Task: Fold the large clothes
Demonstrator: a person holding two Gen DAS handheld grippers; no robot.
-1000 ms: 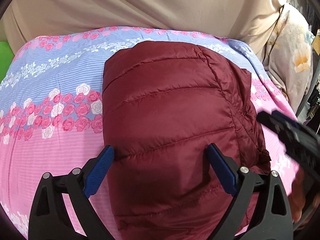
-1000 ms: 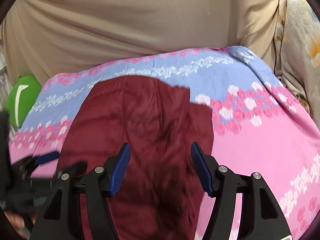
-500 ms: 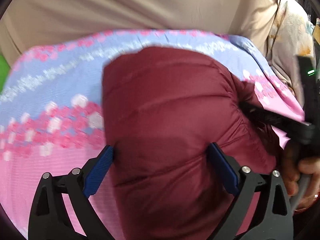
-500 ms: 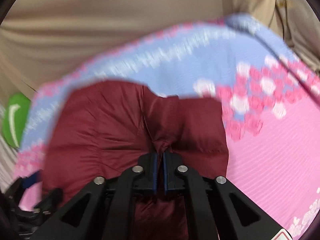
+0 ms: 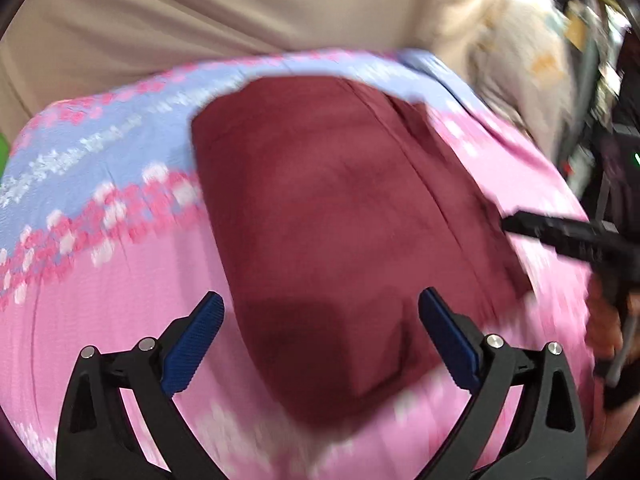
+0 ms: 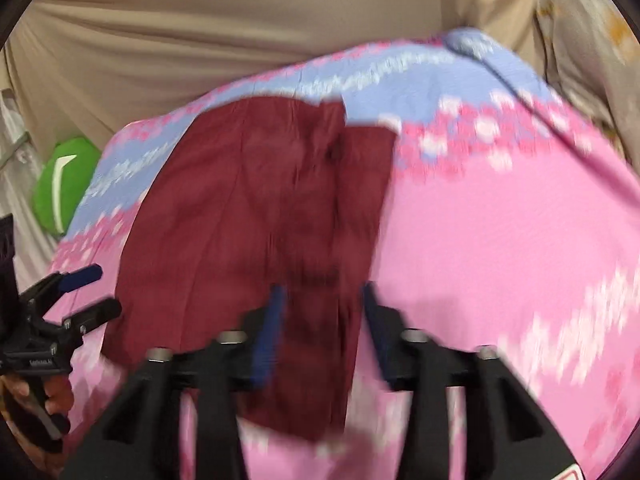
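Note:
A dark red quilted jacket (image 5: 332, 216) lies folded into a compact bundle on a bed with a pink and blue floral sheet (image 5: 100, 248). It also shows in the right wrist view (image 6: 256, 216). My left gripper (image 5: 320, 336) is open and empty, with its near end of the jacket between its blue pads. My right gripper (image 6: 320, 320) is open, its fingers apart over the jacket's near right edge, blurred by motion. The right gripper also shows at the right of the left wrist view (image 5: 560, 232), beside the jacket's right edge.
A beige curtain (image 5: 240, 12) hangs behind the bed. A floral cloth (image 5: 528, 60) hangs at the right. A green object (image 6: 64, 184) sits off the bed's far left. The left gripper appears at the left edge of the right wrist view (image 6: 68, 292).
My right gripper shut on the jacket's right edge half a second ago and has now opened and let go. Both grippers have drawn back a little; the jacket lies flatter.

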